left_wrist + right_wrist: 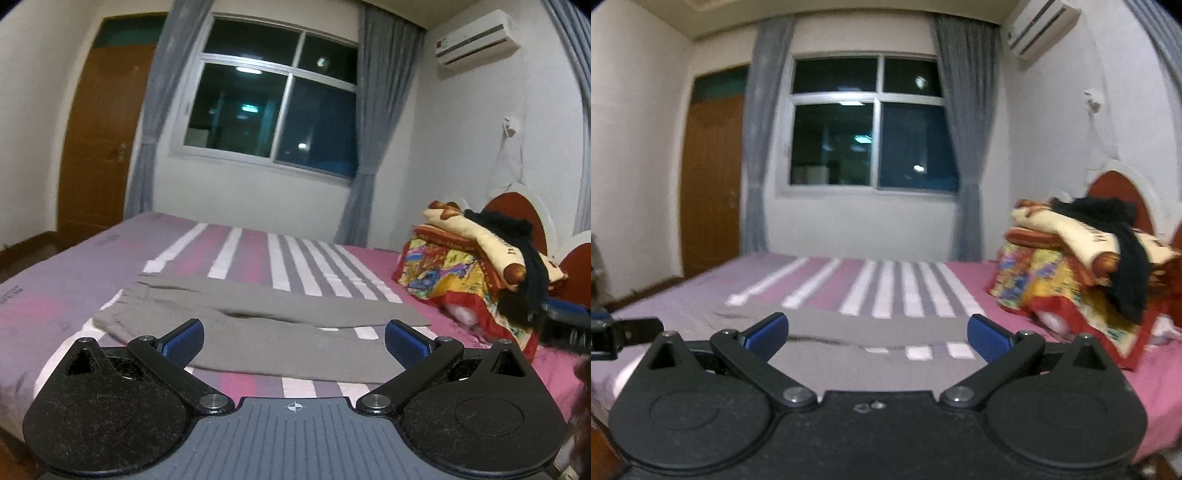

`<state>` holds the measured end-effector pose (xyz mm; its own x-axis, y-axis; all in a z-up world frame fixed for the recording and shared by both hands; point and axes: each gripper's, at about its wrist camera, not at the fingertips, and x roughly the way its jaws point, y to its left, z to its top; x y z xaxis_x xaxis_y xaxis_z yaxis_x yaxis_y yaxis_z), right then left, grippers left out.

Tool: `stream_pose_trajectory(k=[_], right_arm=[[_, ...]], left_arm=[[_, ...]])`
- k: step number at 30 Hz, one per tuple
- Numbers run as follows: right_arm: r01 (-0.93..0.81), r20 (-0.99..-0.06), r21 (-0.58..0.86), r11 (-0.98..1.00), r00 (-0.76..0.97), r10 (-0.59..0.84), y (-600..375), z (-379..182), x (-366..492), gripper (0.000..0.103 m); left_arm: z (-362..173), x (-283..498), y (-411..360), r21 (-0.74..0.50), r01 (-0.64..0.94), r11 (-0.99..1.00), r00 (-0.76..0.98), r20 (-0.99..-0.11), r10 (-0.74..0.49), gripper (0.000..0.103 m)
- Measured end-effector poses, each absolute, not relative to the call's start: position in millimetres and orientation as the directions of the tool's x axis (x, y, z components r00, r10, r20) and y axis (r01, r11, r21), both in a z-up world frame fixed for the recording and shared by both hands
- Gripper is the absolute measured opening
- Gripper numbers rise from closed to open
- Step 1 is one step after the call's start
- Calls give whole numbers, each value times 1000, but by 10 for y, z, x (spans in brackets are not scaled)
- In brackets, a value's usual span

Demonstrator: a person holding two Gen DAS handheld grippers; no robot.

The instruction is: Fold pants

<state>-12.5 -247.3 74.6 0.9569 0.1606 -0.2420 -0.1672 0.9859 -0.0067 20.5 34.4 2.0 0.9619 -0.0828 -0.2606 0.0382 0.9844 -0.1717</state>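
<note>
Grey pants point(258, 325) lie flat on the bed point(55, 295), legs spread side by side toward the right, waist toward the left, over a pink, purple and white striped sheet. Left gripper point(293, 341) hangs above the near edge of the pants, jaws wide apart, holding nothing. Right gripper point(877, 338) likewise, jaws wide apart and empty; the right view is blurred. A pile of bright bedding point(472, 266) sits at the headboard end, well apart from the pants. Window point(269, 99) and curtains behind.
</note>
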Motion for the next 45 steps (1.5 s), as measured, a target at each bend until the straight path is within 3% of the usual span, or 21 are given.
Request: stream_pose_trajectory(k=[5,8,14,16,18,19,20,22,26,34,42,43,44,45], right_arm=[[-266,-330,69,962,904,274,-2725,660,800,103],[-301,-409,105,948,856,317,-2822,538,1337,103],[-352,-437,86,932,828,353,-2828,436,2168,100],[-387,-454,58,920,810,370,-2749,364,2499,83],[-425,-477,35,905,788,389,-2679,267,2860,72],[-449,-488,23,893,775,402,-2615,205,3049,69],[-476,-506,5,879,757,413,-2529,113,3300,65],[-521,-535,-4,854,722,438,-2384,-43,3654,58],[-594,-594,-41,803,661,458,-2033,-491,4479,63],[-721,-684,-3,693,507,525,-1395,-1281,5556,56],[-787,-808,43,616,335,484,-1139,-1651,6016,59],[-789,-818,44,612,323,475,-1108,-1647,6031,53],[-799,-823,35,601,318,471,-1097,-1622,6010,43],[-800,-828,20,599,323,458,-1084,-1603,6002,16]], left_arm=[[-148,1010,662,-24,3,1000,926,-377,-12,103],[-195,1547,1041,-35,-6,999,903,-430,-9,103],[-318,2686,1902,-64,-48,997,852,-524,8,103],[-403,3083,2158,-48,-50,998,838,-545,16,102],[-505,3486,2422,-6,-49,999,831,-555,37,87],[-569,3724,2566,25,-67,997,822,-565,69,67],[-614,3910,2696,32,-81,996,812,-578,85,63],[-715,4273,2954,4,-77,997,808,-586,65,63],[-1020,4983,3288,-26,-64,998,772,-635,33,79],[-1646,6047,3560,-67,33,997,704,-707,-71,79],[-1998,6694,3610,-125,75,989,622,-769,-145,81],[-2013,6730,3614,-116,75,990,625,-769,-137,65],[-2005,6747,3576,-87,75,993,633,-765,-114,37],[-1987,6757,3547,-109,81,991,638,-758,-135,26]])
